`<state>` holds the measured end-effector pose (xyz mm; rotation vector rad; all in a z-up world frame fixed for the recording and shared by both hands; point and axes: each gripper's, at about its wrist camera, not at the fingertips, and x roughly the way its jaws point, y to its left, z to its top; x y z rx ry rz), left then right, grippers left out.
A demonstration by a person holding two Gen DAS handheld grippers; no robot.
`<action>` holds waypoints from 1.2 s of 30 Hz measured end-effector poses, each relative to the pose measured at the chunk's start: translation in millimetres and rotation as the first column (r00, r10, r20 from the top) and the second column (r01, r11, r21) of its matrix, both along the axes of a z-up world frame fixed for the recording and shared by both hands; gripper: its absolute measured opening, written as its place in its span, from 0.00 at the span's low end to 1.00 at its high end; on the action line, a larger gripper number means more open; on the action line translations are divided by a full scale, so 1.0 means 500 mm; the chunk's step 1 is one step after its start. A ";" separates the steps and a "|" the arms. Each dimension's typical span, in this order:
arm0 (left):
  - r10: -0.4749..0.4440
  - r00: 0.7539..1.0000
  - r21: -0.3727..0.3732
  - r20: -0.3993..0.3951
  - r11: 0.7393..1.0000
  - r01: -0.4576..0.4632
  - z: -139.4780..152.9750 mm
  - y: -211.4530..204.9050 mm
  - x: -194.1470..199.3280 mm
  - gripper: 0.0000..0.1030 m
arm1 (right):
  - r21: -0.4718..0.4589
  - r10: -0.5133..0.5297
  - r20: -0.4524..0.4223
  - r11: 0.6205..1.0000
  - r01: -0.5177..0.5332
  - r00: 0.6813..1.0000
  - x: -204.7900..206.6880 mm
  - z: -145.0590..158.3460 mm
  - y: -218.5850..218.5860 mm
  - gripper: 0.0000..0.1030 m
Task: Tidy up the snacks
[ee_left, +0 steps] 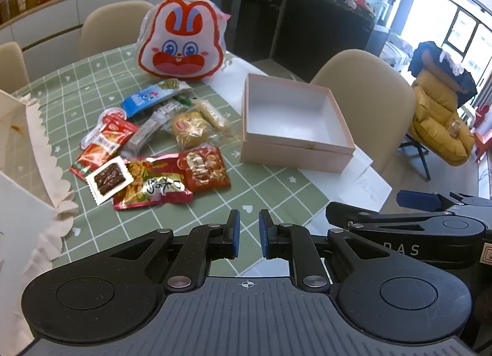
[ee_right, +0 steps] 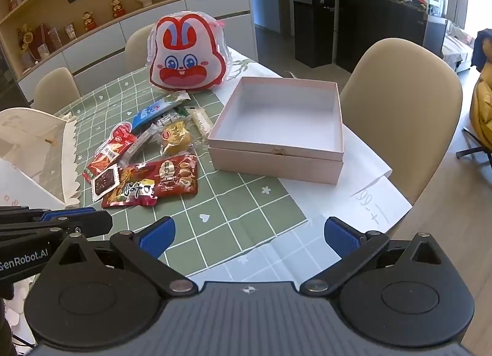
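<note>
Green checked tablecloth (ee_left: 101,85) carries a heap of snacks (ee_left: 153,153) left of an open pink box (ee_left: 295,128) (nothing inside). Left gripper (ee_left: 249,237) nearly closed, holding nothing; right gripper (ee_right: 249,237) spread wide.

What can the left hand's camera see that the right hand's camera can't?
Only the left wrist view shows the yellow padded coat draped on a chair by the windows, and its own left gripper, nearly shut with nothing between the pads. Only the right wrist view shows the long shelf of little figurines, and its own right gripper, wide open. Both show the bunny bag, the pile of snack packets, the empty pink box and the green checked tablecloth.
</note>
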<state>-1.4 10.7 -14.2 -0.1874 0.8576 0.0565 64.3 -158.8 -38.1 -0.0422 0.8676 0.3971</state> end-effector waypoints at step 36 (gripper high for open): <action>-0.015 1.000 -0.013 -0.004 1.000 0.015 0.001 -0.010 0.003 0.17 | -0.002 0.003 0.006 1.000 -0.003 1.000 -0.002 -0.002 0.001 1.00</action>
